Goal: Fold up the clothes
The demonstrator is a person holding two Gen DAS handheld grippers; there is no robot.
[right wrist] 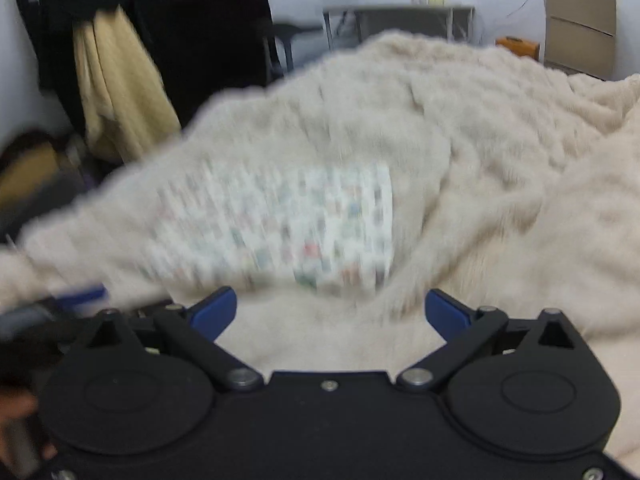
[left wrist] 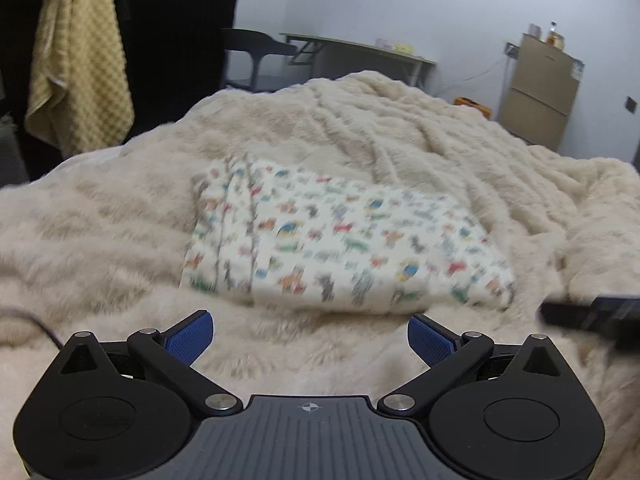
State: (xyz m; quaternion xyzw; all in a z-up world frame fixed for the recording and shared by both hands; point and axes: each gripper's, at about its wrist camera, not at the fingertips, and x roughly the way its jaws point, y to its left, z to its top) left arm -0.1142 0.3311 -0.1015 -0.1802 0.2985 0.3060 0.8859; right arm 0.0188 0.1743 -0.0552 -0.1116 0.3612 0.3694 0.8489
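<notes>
A folded white garment [left wrist: 344, 240] printed with small coloured animals lies flat on a cream furry blanket [left wrist: 400, 120]. My left gripper [left wrist: 310, 338] hovers just in front of its near edge, jaws wide open, blue pads [left wrist: 192, 336] bare. In the right wrist view the same garment [right wrist: 288, 220] is blurred by motion. My right gripper [right wrist: 330, 314] stands open a little short of it, with nothing between its blue pads [right wrist: 446, 314]. The dark shape at the left wrist view's right edge is part of the other gripper [left wrist: 592, 314].
The blanket [right wrist: 500, 160] covers the whole bed and bunches into folds at the right. A yellow towel [left wrist: 80, 64] hangs among dark clothes at the left. Behind the bed stand a chair [left wrist: 252, 56], a desk [left wrist: 360, 52] and a brown cabinet [left wrist: 540, 88].
</notes>
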